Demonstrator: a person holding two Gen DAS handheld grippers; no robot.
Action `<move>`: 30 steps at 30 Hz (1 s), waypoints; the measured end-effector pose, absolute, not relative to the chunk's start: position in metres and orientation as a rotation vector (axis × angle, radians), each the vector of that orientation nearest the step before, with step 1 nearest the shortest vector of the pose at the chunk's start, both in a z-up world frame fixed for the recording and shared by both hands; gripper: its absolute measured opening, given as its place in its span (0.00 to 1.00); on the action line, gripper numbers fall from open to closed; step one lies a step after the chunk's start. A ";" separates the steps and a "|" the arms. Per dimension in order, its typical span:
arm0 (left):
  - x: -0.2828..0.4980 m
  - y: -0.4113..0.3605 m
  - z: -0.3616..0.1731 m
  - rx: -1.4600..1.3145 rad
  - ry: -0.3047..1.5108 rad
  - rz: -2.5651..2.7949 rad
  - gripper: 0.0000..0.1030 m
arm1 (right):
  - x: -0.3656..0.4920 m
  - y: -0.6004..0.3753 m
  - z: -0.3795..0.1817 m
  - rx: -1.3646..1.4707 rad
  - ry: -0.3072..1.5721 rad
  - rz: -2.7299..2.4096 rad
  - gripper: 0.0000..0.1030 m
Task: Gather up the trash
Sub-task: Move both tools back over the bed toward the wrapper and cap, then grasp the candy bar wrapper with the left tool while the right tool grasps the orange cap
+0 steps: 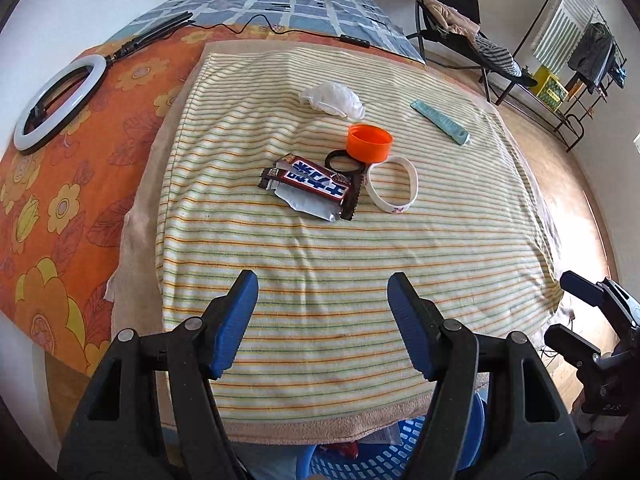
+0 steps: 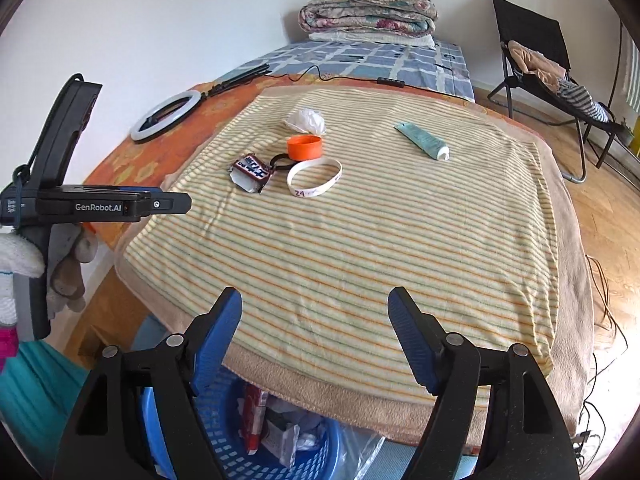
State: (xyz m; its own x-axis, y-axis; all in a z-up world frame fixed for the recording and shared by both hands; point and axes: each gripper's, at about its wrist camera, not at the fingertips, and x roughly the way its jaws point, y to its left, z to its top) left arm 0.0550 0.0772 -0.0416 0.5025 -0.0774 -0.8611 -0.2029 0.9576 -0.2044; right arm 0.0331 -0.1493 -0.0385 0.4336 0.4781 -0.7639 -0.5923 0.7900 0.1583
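Observation:
On a striped towel (image 1: 320,264) (image 2: 360,240) lie a torn chocolate bar wrapper (image 1: 312,184) (image 2: 251,172), a crumpled white tissue (image 1: 332,98) (image 2: 306,120), an orange cap (image 1: 370,143) (image 2: 305,147), a black hair tie (image 1: 344,161) (image 2: 282,161), a white wristband (image 1: 393,185) (image 2: 315,179) and a teal tube (image 1: 440,121) (image 2: 422,141). My left gripper (image 1: 322,300) stands open over the towel's near part, with nothing between its fingers. My right gripper (image 2: 314,320) is open too, empty, above the towel's front edge. A blue basket (image 2: 240,432) (image 1: 380,452) holding trash sits below that edge.
A ring light (image 1: 60,104) (image 2: 166,116) and its cable lie on the orange floral sheet at the left. Folded quilts (image 2: 368,12) are stacked at the far end of the bed. A black chair (image 2: 540,64) with clothes and a drying rack (image 1: 572,60) stand on the wooden floor at the right.

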 end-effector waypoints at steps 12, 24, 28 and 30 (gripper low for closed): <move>0.119 0.117 -0.071 -0.406 1.077 0.098 0.62 | 0.108 -0.107 -0.038 -0.078 0.878 0.746 0.73; 0.142 0.119 -0.095 -0.356 1.118 0.100 0.33 | 0.158 -0.057 -0.060 -0.074 0.889 0.788 0.73; 0.144 0.115 -0.099 -0.323 1.120 0.095 0.14 | 0.169 -0.043 -0.069 -0.071 0.907 0.789 0.73; 0.145 0.115 -0.100 -0.308 1.114 0.099 0.08 | 0.175 -0.037 -0.074 -0.067 0.913 0.785 0.73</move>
State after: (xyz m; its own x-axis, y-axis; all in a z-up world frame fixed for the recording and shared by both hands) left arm 0.1454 0.1148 -0.0999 0.4416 -0.0750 -0.8941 -0.2317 0.9532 -0.1944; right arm 0.1751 -0.0371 -0.0739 0.3586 0.5811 -0.7306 -0.6349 0.7256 0.2655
